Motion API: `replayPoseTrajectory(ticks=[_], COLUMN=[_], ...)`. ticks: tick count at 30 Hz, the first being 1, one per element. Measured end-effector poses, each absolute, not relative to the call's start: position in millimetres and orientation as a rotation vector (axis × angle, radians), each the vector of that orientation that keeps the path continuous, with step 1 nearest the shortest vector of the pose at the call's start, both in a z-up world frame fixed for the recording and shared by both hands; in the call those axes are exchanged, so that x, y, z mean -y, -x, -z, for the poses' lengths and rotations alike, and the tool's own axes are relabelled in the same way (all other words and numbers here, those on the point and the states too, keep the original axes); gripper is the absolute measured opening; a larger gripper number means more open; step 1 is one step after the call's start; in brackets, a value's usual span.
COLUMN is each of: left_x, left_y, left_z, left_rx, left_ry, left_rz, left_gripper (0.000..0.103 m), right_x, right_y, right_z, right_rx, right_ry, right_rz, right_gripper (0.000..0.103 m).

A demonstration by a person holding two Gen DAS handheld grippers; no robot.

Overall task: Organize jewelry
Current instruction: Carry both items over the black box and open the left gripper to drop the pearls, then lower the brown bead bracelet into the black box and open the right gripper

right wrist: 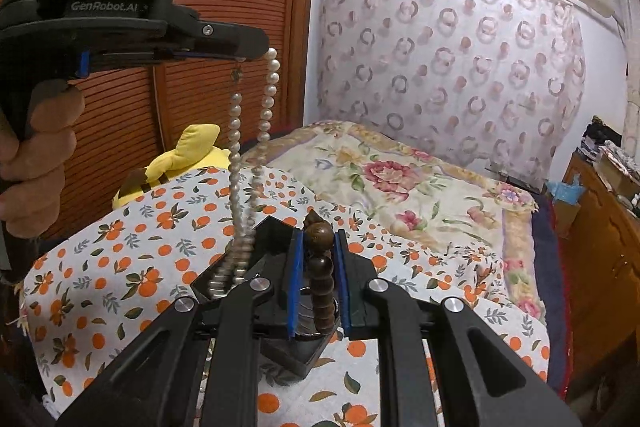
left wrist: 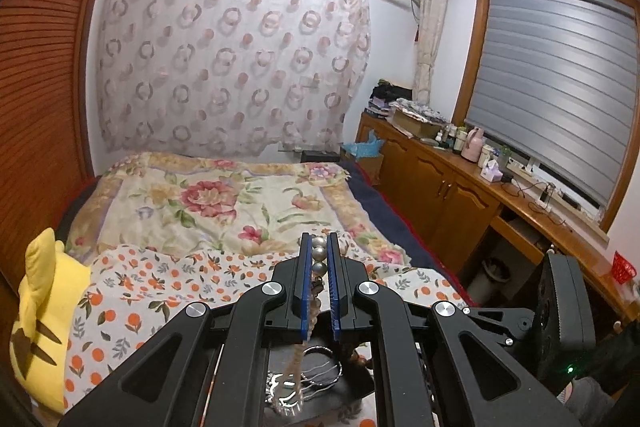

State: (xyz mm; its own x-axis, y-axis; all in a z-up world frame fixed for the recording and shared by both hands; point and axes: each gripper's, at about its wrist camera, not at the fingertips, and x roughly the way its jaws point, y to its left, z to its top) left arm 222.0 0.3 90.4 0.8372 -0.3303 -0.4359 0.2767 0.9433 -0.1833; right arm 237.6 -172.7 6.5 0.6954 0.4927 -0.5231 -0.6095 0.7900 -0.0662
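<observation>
My left gripper (left wrist: 319, 241) is shut on a pearl necklace (left wrist: 318, 254). In the right wrist view that left gripper (right wrist: 262, 53) is raised at the upper left, and the pearl necklace (right wrist: 266, 103) hangs from it in a long loop down into a black tray (right wrist: 276, 227) on the bed. My right gripper (right wrist: 320, 233) is shut on a string of dark brown wooden beads (right wrist: 320, 269) above the same tray. Below my left gripper, silver jewelry (left wrist: 316, 375) lies in the black tray (left wrist: 352, 383).
The tray rests on an orange-fruit print cloth (right wrist: 120, 267) over a floral bedspread (right wrist: 420, 187). A yellow plush toy (left wrist: 44, 311) lies at the left. A wooden cabinet (left wrist: 460, 187) with bottles runs along the right under a window. A hand (right wrist: 36, 163) holds the left gripper's handle.
</observation>
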Motion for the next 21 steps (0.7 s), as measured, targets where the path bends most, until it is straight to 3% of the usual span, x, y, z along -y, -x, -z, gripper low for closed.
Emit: replayPoseTrajectory(ticks=[15,21], left_x=[-12.0,-12.7], left_y=[-236.8,-216.3], left_z=[7.4,18.8], left_rx=[-0.668,-0.676], left_ry=[0.081,0.042], left_rz=[0.263,0.256], left_gripper=[0.007,0.028], right_x=[160.8,166.1], right_y=[-264.5,-260.3], right_z=[48.3,51.2], right_rx=[-0.647,-0.668], right_ry=[0.229,0.177], right_rz=[-0.609,-0.625], right_gripper=[0.017,0.024])
